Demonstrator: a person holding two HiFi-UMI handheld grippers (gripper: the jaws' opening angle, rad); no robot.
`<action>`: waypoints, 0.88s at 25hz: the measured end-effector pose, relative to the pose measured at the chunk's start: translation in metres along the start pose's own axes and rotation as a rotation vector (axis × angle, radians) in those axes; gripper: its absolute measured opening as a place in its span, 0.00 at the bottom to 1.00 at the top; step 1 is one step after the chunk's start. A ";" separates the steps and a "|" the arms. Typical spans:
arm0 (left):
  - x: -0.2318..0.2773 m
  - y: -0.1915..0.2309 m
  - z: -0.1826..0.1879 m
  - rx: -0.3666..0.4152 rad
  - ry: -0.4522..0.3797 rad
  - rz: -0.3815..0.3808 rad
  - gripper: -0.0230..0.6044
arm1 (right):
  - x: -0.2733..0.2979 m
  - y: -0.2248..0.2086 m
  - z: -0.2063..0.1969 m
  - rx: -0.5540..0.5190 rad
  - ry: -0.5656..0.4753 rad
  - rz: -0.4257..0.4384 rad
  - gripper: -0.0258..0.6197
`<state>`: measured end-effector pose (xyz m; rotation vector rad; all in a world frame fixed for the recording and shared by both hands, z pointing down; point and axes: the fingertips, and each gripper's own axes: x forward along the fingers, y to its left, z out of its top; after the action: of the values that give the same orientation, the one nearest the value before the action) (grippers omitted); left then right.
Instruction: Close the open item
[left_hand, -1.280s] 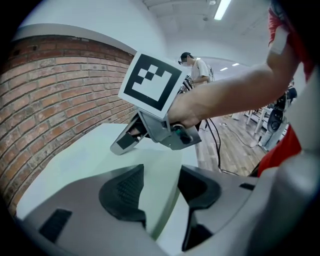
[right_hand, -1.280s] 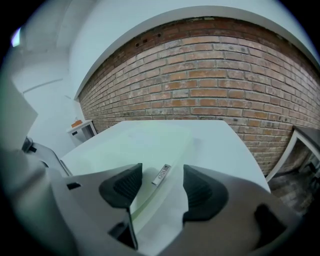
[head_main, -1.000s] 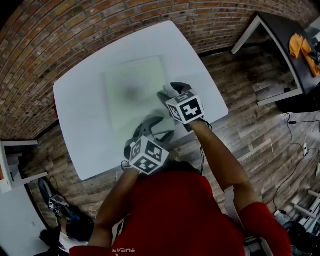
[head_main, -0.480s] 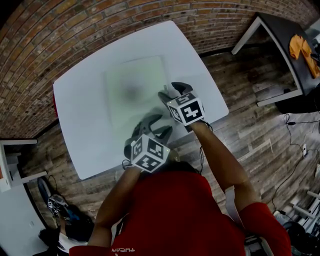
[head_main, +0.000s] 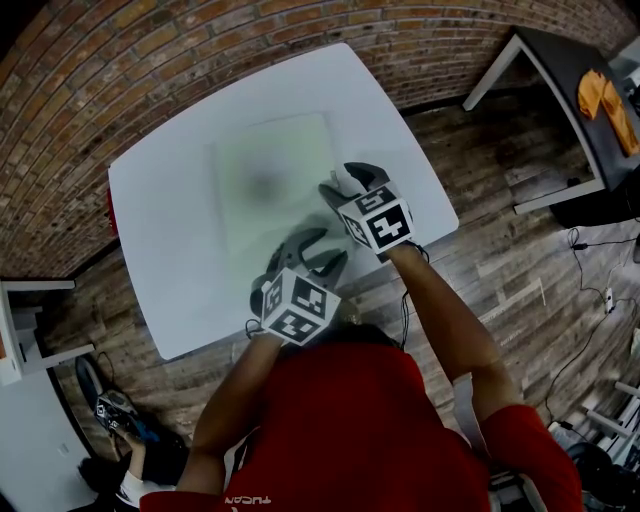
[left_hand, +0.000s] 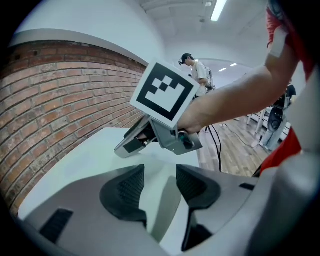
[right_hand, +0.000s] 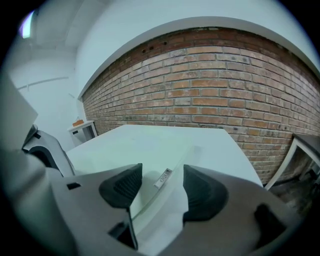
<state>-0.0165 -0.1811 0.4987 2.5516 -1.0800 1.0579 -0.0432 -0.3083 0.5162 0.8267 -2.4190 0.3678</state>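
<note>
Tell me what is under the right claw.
A pale green flat item lying on the white table; its thin edge runs between the open jaws of the right claw. In the head view the claw covers that corner.

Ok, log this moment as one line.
stage: approach | left gripper: jaws closing, nothing clearly between | right gripper: jaws apart, astride edge of flat translucent item | item lies on white table

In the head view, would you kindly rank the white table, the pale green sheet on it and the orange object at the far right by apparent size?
1. white table
2. pale green sheet
3. orange object; it lies farther from the camera, so its true size is unsure.
</note>
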 end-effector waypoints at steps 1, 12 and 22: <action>-0.002 0.002 0.003 -0.011 -0.016 0.004 0.37 | -0.002 0.001 0.003 -0.001 -0.015 0.005 0.41; -0.045 0.052 0.023 -0.129 -0.183 0.127 0.35 | -0.033 0.007 0.035 -0.031 -0.148 -0.001 0.41; -0.094 0.099 0.050 -0.206 -0.379 0.240 0.20 | -0.083 0.016 0.084 -0.082 -0.346 -0.023 0.34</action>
<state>-0.1028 -0.2205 0.3888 2.5556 -1.5308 0.4755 -0.0327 -0.2910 0.3987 0.9456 -2.7172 0.1211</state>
